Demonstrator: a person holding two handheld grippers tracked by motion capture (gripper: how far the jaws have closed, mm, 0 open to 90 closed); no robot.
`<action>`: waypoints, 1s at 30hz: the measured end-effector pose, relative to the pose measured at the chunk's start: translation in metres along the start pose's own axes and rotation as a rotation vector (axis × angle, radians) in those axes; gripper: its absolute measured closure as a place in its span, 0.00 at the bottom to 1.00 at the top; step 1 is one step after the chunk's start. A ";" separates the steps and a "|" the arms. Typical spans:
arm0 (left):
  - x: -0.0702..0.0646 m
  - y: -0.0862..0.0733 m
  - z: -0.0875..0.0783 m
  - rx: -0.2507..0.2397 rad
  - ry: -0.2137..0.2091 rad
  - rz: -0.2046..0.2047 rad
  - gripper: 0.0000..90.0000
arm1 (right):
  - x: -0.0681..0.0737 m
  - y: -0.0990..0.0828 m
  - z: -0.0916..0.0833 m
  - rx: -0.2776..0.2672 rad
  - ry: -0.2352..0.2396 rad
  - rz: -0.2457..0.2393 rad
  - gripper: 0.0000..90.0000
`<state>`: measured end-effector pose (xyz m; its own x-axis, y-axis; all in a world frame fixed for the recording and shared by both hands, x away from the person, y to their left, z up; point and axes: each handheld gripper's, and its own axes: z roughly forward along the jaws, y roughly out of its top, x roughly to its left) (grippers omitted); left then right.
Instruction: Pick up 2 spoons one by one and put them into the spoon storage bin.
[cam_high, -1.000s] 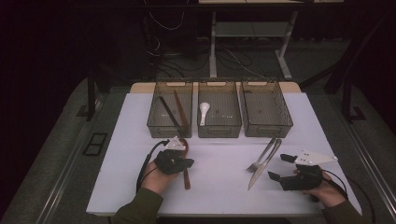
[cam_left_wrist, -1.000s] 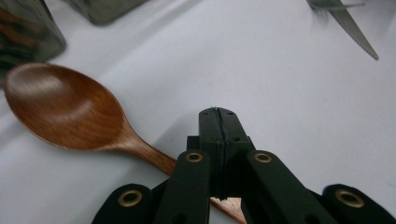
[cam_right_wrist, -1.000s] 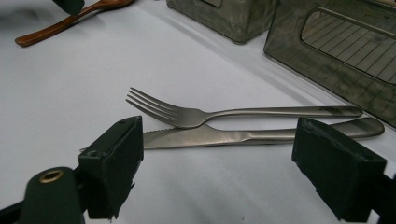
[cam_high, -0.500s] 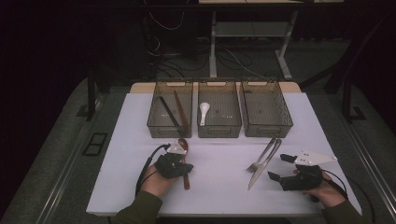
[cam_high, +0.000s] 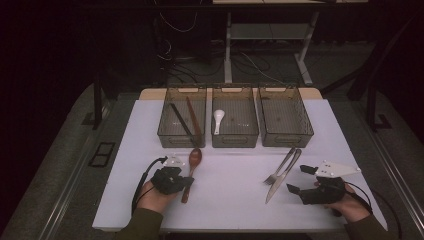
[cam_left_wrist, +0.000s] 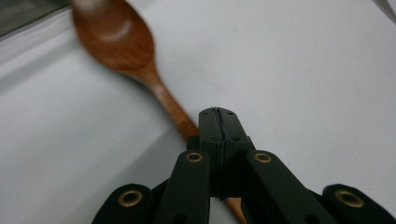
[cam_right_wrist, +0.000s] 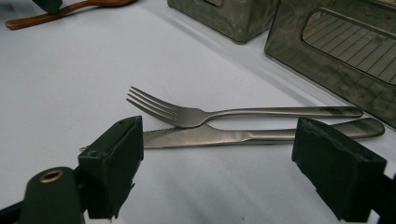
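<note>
Now | left tongs (cam_left_wrist: 218, 122) clamp wooden spoon (cam_left_wrist: 122, 44) handle | table (cam_high: 230, 200)

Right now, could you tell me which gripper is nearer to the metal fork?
The right. The right gripper sits open just beside the fork and the knife, facing them. The left gripper is across the table, shut on the wooden spoon.

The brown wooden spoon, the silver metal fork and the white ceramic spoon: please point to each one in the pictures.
Brown wooden spoon (cam_left_wrist: 116, 39), left gripper view, on its bowl.
Silver metal fork (cam_right_wrist: 187, 116), right gripper view, on the neck behind the tines.
White ceramic spoon (cam_high: 219, 116), high view, on its bowl, inside the middle bin.
</note>
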<state>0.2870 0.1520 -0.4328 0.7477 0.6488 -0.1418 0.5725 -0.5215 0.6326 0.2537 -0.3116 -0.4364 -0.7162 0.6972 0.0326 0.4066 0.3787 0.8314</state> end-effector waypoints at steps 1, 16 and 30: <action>0.002 -0.001 -0.002 0.002 0.019 0.000 0.99 | 0.000 0.000 0.000 0.000 0.000 0.001 0.18; -0.013 0.004 0.008 -0.031 -0.030 0.006 0.99 | 0.001 0.000 0.002 0.004 0.006 -0.006 0.18; 0.005 -0.005 0.000 0.031 0.080 -0.003 0.99 | 0.001 0.000 0.001 0.003 0.002 -0.008 0.18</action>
<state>0.2876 0.1574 -0.4368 0.7171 0.6922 -0.0815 0.5860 -0.5353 0.6083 0.2537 -0.3108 -0.4367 -0.7202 0.6932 0.0271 0.4026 0.3859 0.8300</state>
